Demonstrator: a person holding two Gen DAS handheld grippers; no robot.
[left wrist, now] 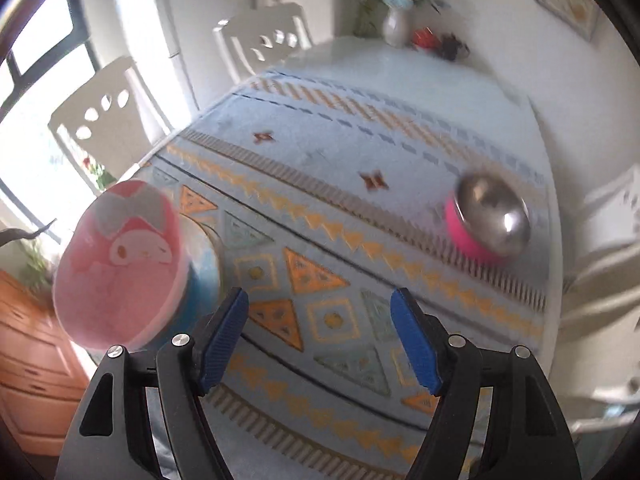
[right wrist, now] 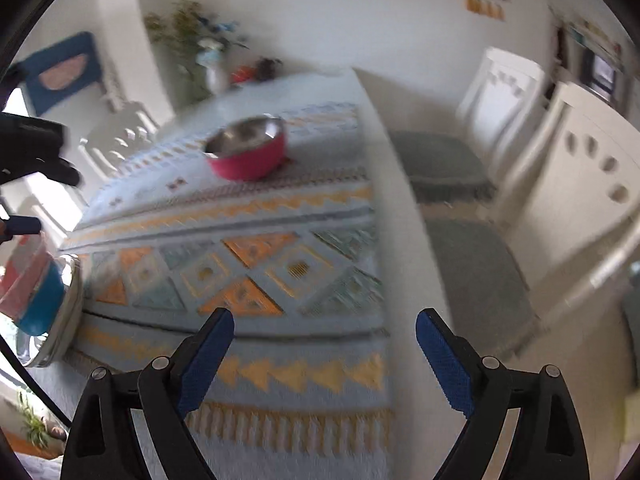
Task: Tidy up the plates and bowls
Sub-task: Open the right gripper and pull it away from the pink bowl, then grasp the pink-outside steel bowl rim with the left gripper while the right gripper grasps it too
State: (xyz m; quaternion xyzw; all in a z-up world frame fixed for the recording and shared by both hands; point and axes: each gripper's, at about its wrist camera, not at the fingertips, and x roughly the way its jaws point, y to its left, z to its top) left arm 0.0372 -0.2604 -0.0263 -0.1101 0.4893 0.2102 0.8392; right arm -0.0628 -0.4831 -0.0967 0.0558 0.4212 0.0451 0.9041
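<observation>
A white-walled dining room with white cut-out chairs (left wrist: 260,40) frames a table under a pale blue woven cloth with orange triangle bands (left wrist: 320,240). In the left wrist view the left gripper (left wrist: 320,340) hangs over bare cloth, its blue-padded jaws spread apart with nothing between them. At ten o'clock of it, at the table's edge, stands a stack: a pink round plate printed with a cartoon rabbit face (left wrist: 120,264) lying on a blue bowl (left wrist: 200,296), which sits in a shiny metal dish (right wrist: 64,312). At two o'clock, well apart from the stack, sits a pink bowl with a steel lining (left wrist: 488,220), upright on the cloth. In the right wrist view the right gripper (right wrist: 324,360) is likewise released, jaws wide and holding nothing, over the cloth's near edge; the pink bowl lies at twelve o'clock. A white vase of flowers (right wrist: 214,68) stands at the table's far end
</observation>
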